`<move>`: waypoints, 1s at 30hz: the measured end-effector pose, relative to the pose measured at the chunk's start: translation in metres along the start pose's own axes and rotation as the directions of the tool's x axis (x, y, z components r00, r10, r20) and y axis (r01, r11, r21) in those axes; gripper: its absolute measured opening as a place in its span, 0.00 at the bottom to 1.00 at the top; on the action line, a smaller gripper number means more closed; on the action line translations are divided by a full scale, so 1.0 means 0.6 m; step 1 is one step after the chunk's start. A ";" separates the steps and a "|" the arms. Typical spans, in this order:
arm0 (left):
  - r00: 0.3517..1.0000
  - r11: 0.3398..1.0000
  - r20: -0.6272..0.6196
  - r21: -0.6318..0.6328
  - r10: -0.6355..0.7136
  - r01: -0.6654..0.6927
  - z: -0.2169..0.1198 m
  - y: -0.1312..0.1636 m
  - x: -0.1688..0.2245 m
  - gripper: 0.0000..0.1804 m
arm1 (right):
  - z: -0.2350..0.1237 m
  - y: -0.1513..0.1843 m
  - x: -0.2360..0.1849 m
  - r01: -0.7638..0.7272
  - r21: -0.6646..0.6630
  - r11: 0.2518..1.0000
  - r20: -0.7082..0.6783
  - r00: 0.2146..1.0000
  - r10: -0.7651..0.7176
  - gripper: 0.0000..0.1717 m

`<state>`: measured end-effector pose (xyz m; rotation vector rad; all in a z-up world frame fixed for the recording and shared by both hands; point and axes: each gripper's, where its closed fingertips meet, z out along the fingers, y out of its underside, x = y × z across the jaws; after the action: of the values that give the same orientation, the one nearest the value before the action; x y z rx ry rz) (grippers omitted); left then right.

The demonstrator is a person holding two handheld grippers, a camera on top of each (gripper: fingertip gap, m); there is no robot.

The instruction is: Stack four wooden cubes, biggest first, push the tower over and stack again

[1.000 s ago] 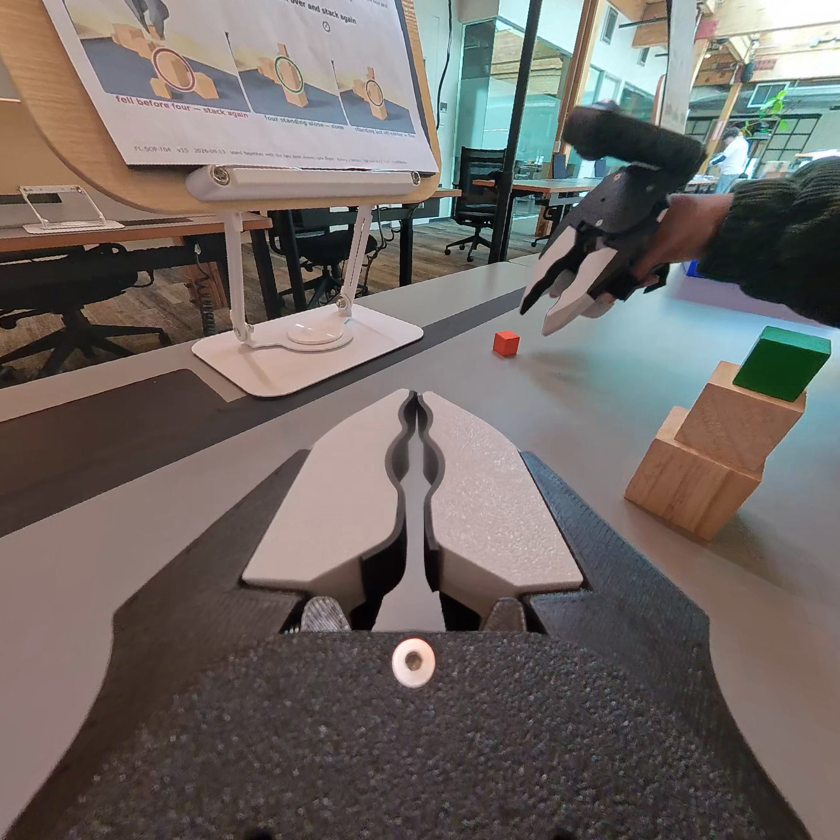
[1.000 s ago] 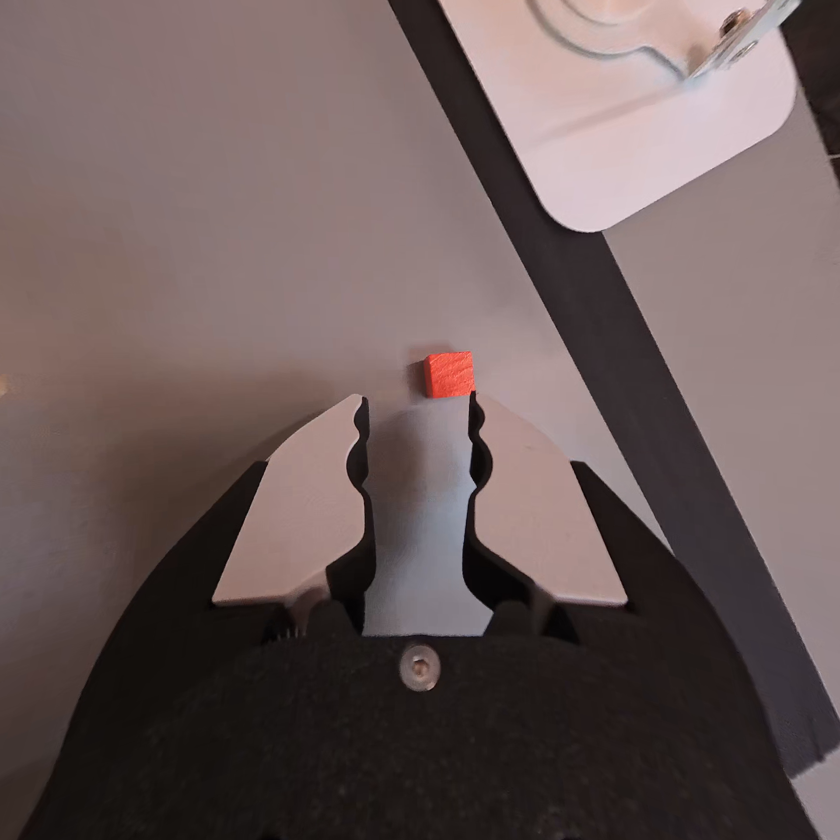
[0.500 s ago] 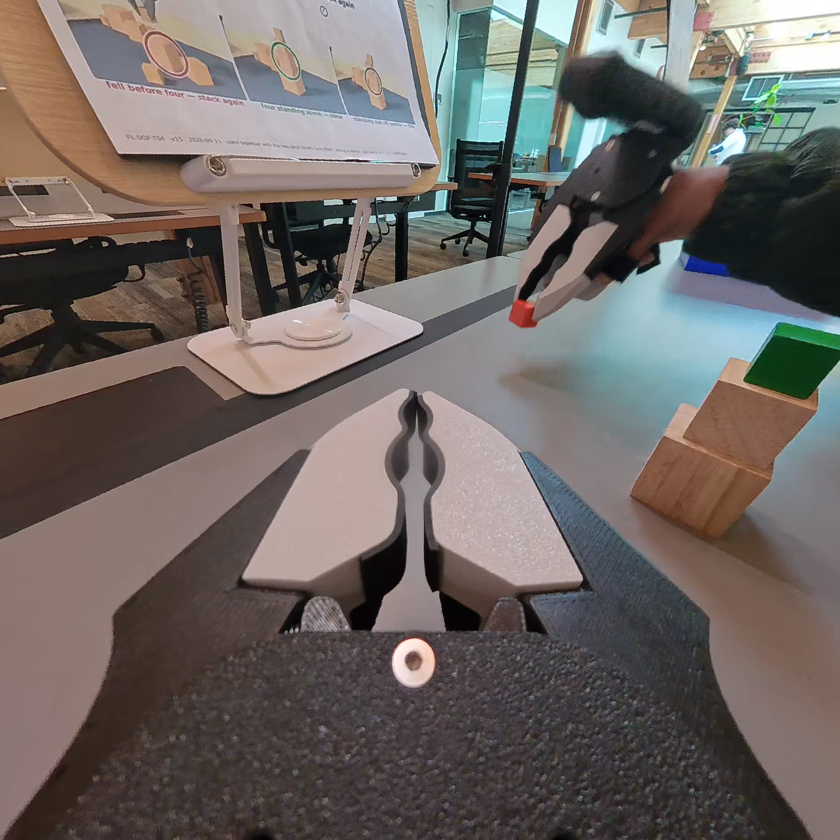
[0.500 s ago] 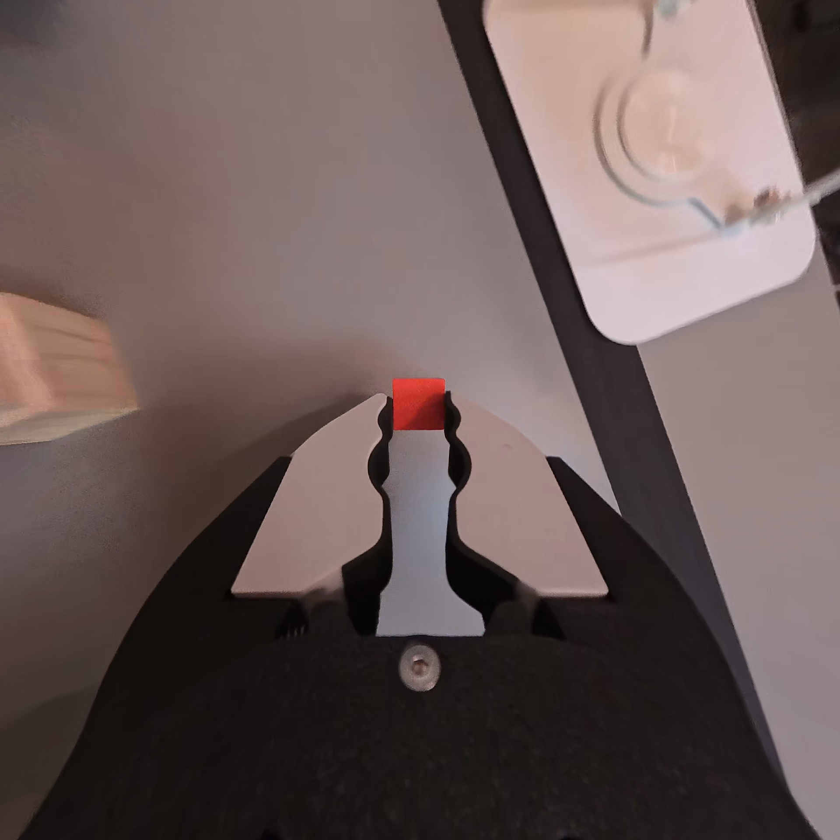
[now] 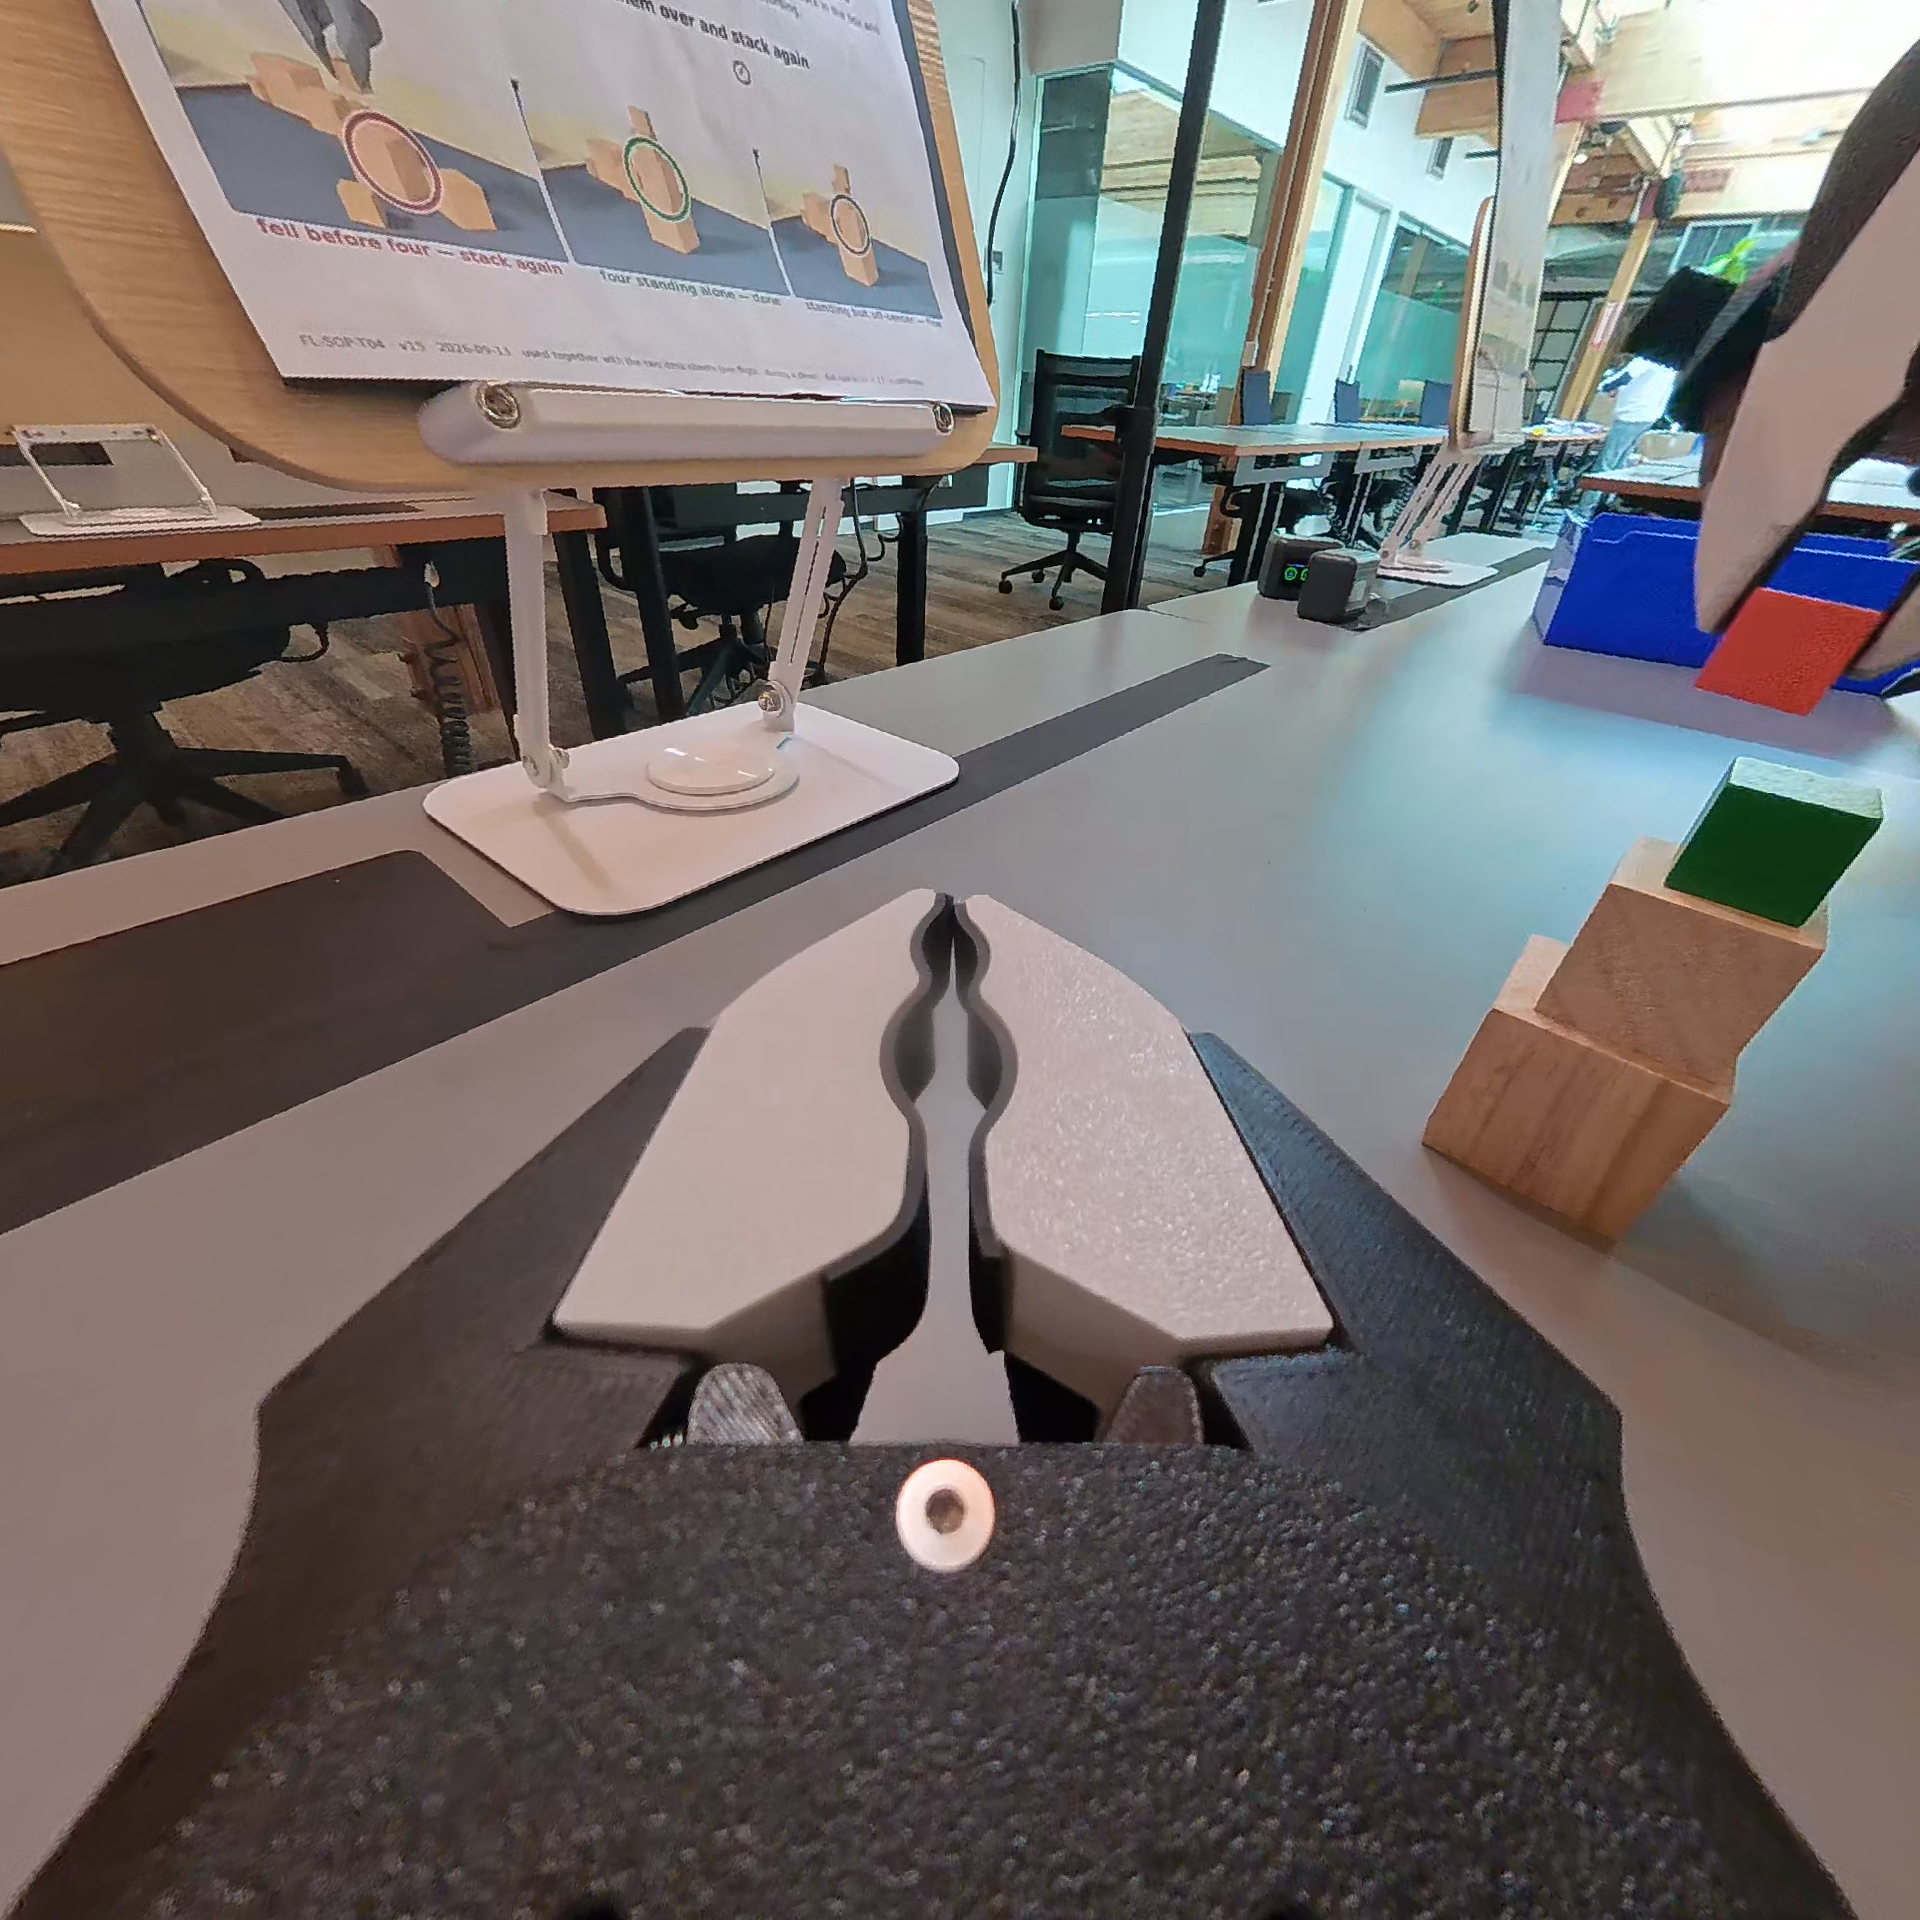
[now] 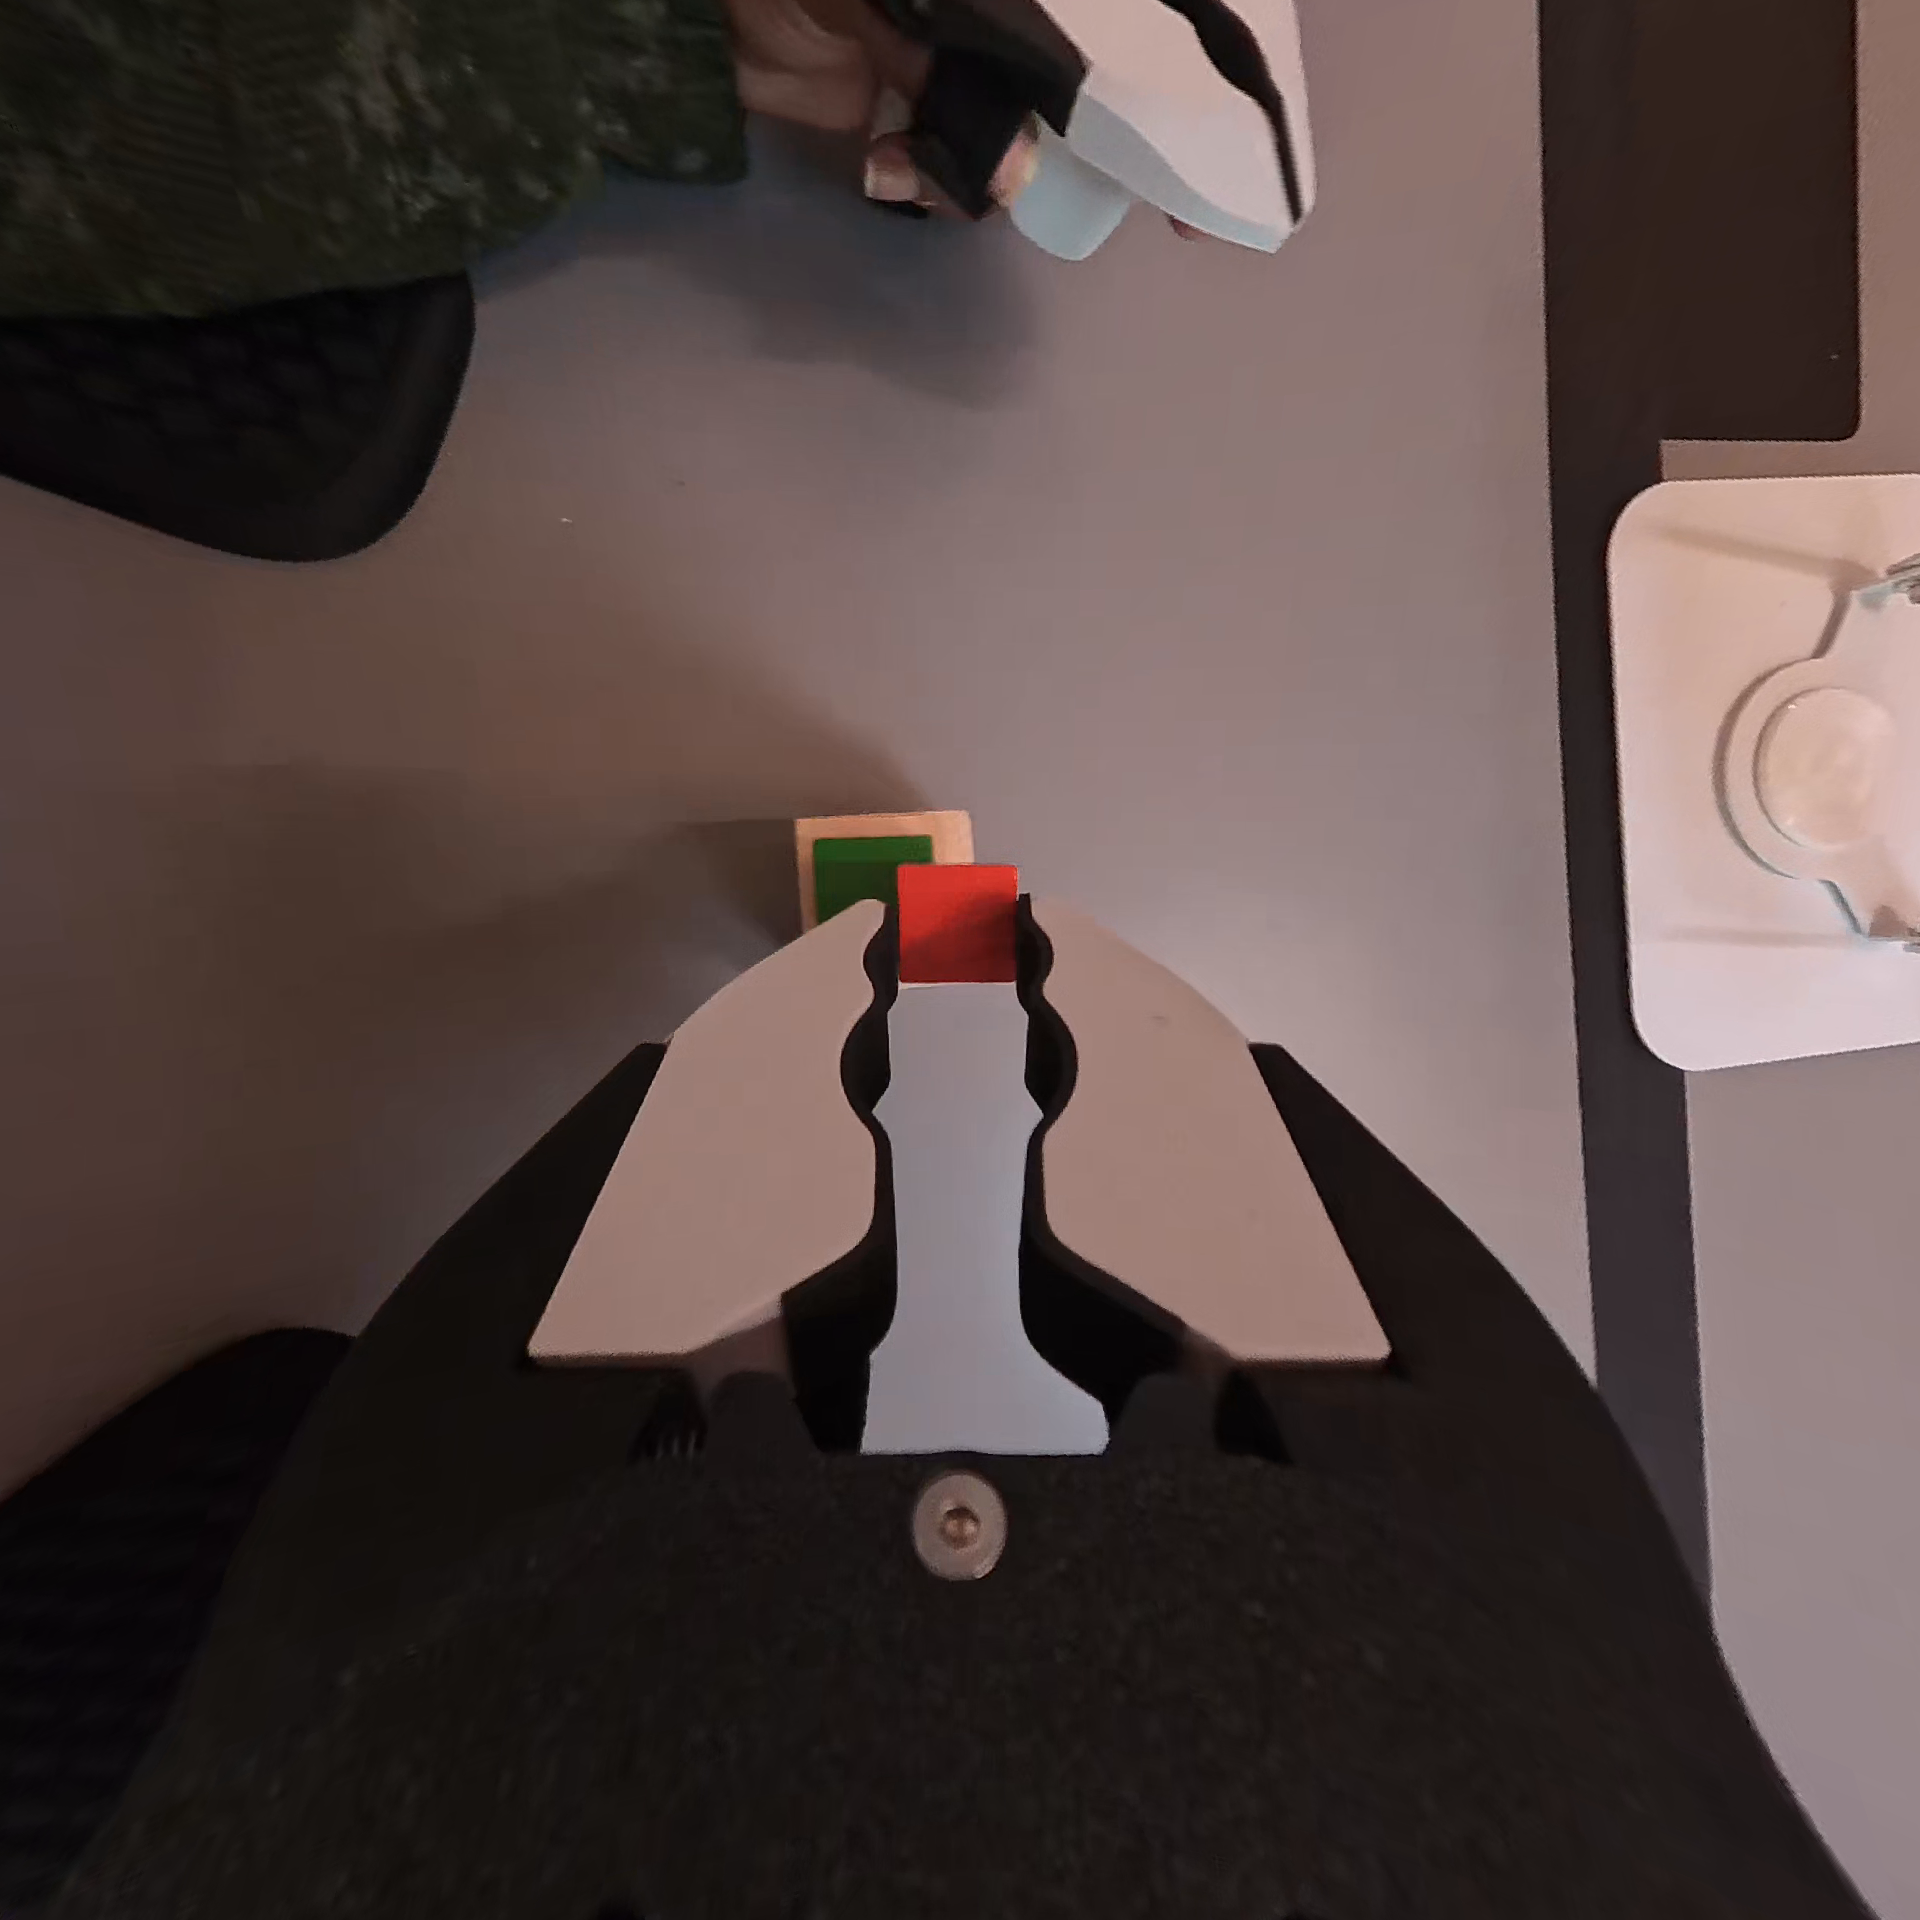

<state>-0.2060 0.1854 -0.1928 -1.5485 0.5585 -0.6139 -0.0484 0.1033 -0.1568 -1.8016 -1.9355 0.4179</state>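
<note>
Surface (image 6: pixel 1247 623): grey, unchanged.
Block stack (image 5: pixel 1621 1049): two wooden blocks, green block (image 6: pixel 857 878) on top, unmoved.
Right gripper (image 6: pixel 956 914): my jaws clamp the red cube (image 6: pixel 956 925); a second ago it lay on the surface, now it hangs over the stack.
Left gripper (image 5: pixel 951 920): my jaws closed on nothing, as before.

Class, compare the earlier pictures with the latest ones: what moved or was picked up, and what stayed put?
The right gripper closed its jaws on the small red cube, lifted it off the table and carried it above the green block on the wooden stack. The left gripper stayed shut; the stack and white stand stayed put.
</note>
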 end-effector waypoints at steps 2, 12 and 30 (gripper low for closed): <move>1.000 1.000 -0.003 0.001 0.000 0.000 0.000 0.000 0.001 0.00 | 0.003 -0.002 -0.011 0.004 -0.010 1.000 0.012 1.000 -0.004 0.12; 1.000 1.000 -0.006 0.001 -0.002 0.002 -0.001 0.000 0.001 0.00 | 0.017 0.000 -0.027 0.010 -0.053 0.999 0.033 0.999 -0.009 0.12; 1.000 1.000 -0.011 -0.004 -0.004 0.004 0.000 0.001 0.002 0.00 | 0.020 0.001 -0.028 0.042 -0.069 0.997 0.045 0.998 -0.039 0.13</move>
<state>-0.2051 0.1845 -0.1935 -1.5509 0.5650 -0.6252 -0.0534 0.0880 -0.1695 -1.8070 -2.0362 0.3831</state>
